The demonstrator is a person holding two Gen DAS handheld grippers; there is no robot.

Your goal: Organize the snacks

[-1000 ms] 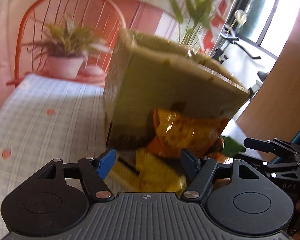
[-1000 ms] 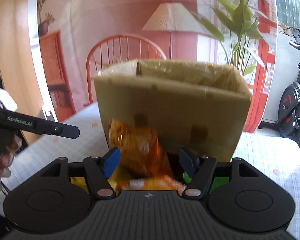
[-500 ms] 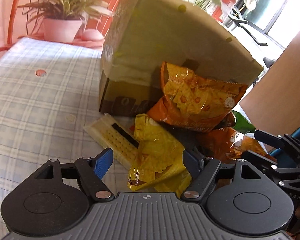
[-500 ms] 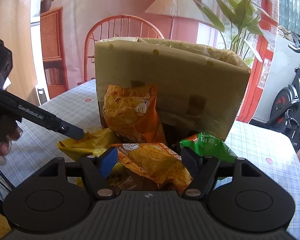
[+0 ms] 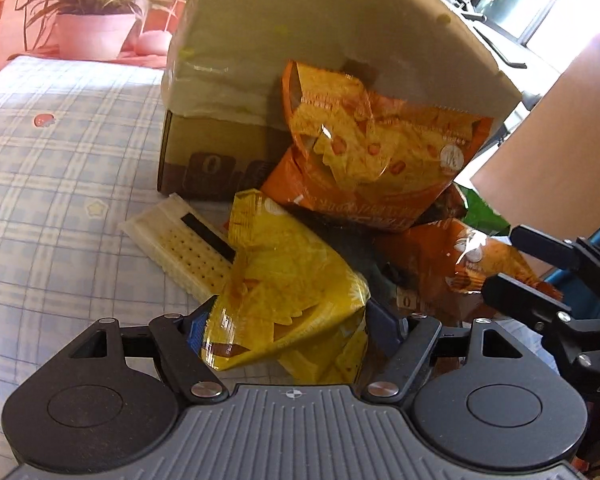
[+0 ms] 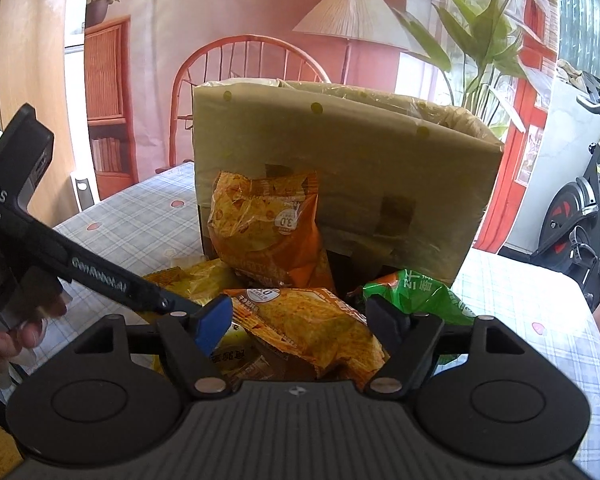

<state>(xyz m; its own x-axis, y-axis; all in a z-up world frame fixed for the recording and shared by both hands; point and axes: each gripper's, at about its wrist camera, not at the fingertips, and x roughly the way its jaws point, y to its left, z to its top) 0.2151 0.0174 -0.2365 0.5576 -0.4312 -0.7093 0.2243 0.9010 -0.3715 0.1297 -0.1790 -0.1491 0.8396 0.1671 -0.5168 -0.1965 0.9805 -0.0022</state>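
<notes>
Fingers of the left gripper point(image 5: 284, 324) stand apart astride the yellow snack bag point(image 5: 288, 292), apparently unclamped; its long axis runs away toward the box point(image 5: 300, 40). Right gripper point(image 6: 300, 322) is opening over the orange bag point(image 6: 312, 324).

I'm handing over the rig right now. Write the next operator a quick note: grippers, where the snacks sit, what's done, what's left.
Left gripper: open, yellow chip bag between its fingers, not gripped.
Right gripper: jaws opening, straddling the lower orange chip bag, no grip.
Snacks: piled on the tablecloth before the cardboard box; one orange bag leans on the box, green bag to the right, cracker pack to the left.
Done: no snack visibly sorted.
Left: pick up every snack and sort it.
</notes>
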